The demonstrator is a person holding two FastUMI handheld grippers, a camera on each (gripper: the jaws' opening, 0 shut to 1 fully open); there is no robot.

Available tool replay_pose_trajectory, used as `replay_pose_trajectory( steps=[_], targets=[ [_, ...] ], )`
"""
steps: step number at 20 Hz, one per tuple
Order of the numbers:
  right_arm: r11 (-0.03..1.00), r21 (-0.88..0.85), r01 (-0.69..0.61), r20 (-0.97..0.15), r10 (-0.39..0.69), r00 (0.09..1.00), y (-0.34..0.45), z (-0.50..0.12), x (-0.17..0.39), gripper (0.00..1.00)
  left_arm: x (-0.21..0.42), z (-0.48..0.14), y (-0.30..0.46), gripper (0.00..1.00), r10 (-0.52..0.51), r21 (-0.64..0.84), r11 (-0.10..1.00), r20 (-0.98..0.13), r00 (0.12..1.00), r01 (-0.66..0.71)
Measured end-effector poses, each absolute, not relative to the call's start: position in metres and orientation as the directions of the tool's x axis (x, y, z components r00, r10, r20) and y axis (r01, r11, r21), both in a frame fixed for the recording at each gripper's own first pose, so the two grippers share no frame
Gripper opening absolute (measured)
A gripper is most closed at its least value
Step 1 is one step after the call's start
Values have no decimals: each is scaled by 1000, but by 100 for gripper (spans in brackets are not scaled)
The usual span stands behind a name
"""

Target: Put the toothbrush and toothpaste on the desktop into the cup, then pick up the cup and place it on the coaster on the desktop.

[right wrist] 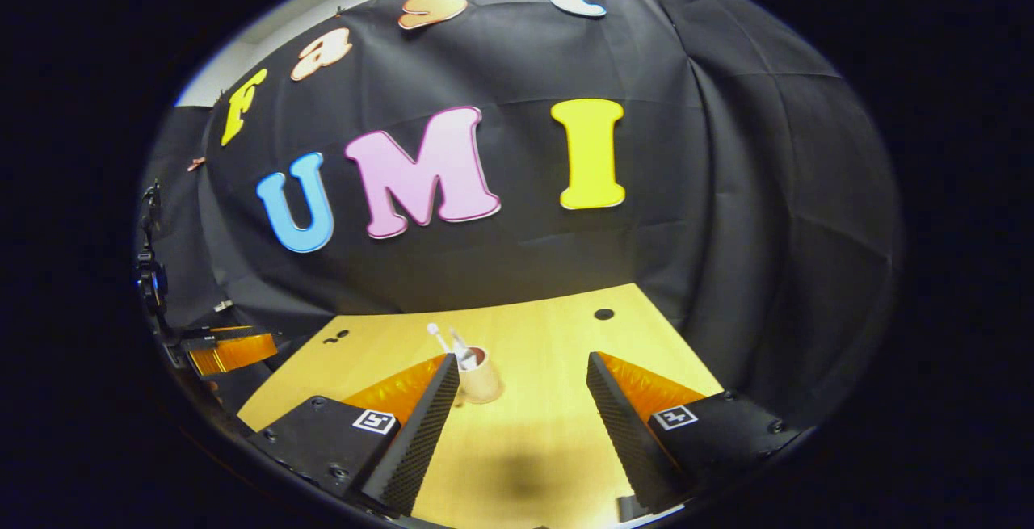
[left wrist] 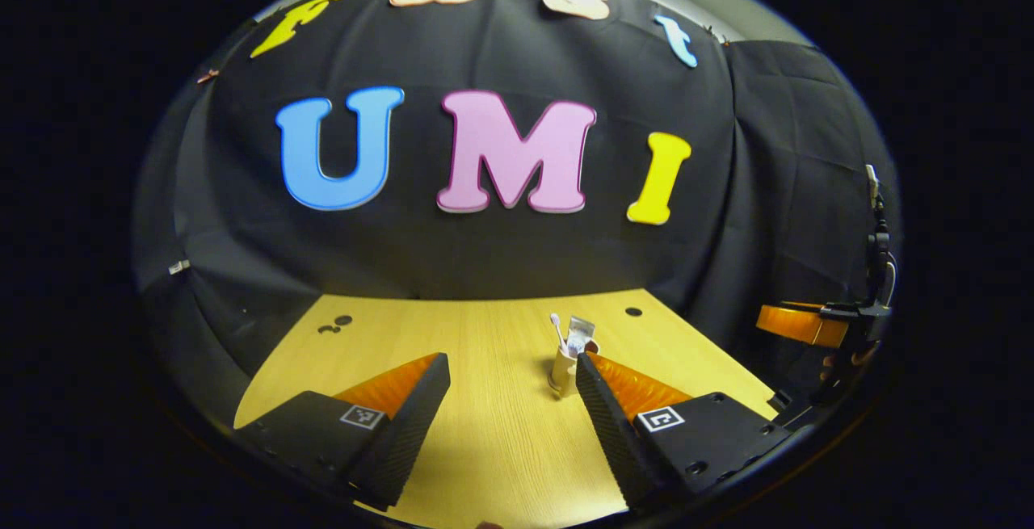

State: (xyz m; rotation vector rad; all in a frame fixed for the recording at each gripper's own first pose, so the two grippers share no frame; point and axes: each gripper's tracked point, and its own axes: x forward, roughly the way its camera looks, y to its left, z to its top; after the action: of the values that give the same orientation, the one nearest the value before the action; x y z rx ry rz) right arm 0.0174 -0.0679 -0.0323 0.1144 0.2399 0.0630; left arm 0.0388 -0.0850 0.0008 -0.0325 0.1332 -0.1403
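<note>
Right gripper view shows the upright cup (right wrist: 480, 379), holding toothbrush (right wrist: 437, 337) and toothpaste (right wrist: 462, 350), at eleven o'clock from the open, empty right gripper (right wrist: 523, 384), beside its left finger.

One cup (left wrist: 563, 369) stands on the one wooden desktop (left wrist: 493, 432); in it, one toothbrush (left wrist: 556, 327) and one toothpaste tube (left wrist: 578, 332); two grippers, the left gripper (left wrist: 510, 384) and the right gripper (right wrist: 523, 384); three dark holes in the desktop.
</note>
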Motion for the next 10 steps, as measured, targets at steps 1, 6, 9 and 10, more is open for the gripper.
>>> replay_pose_trajectory(
  steps=[1, 6, 9, 10],
  targets=[
    [991, 117, -64, -227, 90, 970, -56, -30, 9, 98, 25, 7, -83, 98, -132, -41, 991, -84, 988, 129],
    [987, 104, -124, -240, 146, 960, -8, -44, -26, 98, -27, 1, -62, 97, -41, -70, 997, 23, 999, 42],
    [986, 90, -137, -266, 156, 951, 10, -56, -47, 98, -54, -5, -44, 98, 4, -119, 993, 41, 999, 1],
    [986, 94, -141, -270, 161, 949, 17, -58, -54, 98, -60, -5, -41, 98, -4, -109, 994, 46, 999, 9]
  ],
)
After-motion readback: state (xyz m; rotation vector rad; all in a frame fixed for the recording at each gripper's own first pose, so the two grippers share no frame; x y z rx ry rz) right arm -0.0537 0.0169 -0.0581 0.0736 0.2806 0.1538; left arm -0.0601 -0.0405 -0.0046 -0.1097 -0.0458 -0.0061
